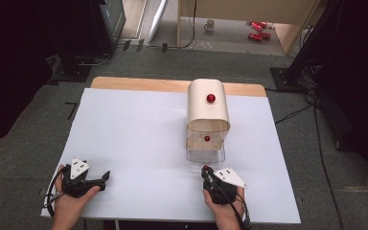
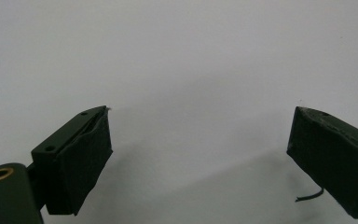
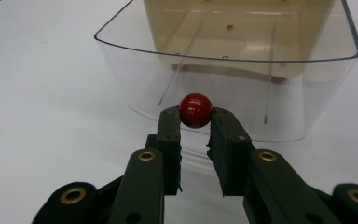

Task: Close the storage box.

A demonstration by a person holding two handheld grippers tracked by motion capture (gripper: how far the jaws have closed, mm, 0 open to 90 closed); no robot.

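Hands at the bottom of the frame are holding both tools: the left gripper (image 1: 106, 176) is resting at lower left with its jaws wide apart over bare white table (image 1: 134, 134), while the right gripper (image 3: 196, 122) is clamping a small red ball (image 3: 196, 110) at its tips. Directly beyond that ball, a clear plastic tray (image 3: 121, 70) is lying open-mouthed, projecting from a rounded beige box (image 1: 208, 103) carrying a red knob (image 1: 211, 98), so the right hand is nearer it.

The red ball (image 3: 196, 110) is glossy and smooth. The drawer (image 3: 307, 100) is clear, shiny plastic; the curved box (image 1: 208, 108) over it looks like pale matt wood. The table cover (image 1: 129, 139) is matt white, and the right gripper (image 3: 195, 127) has matt black jaws with brass-coloured rivets.
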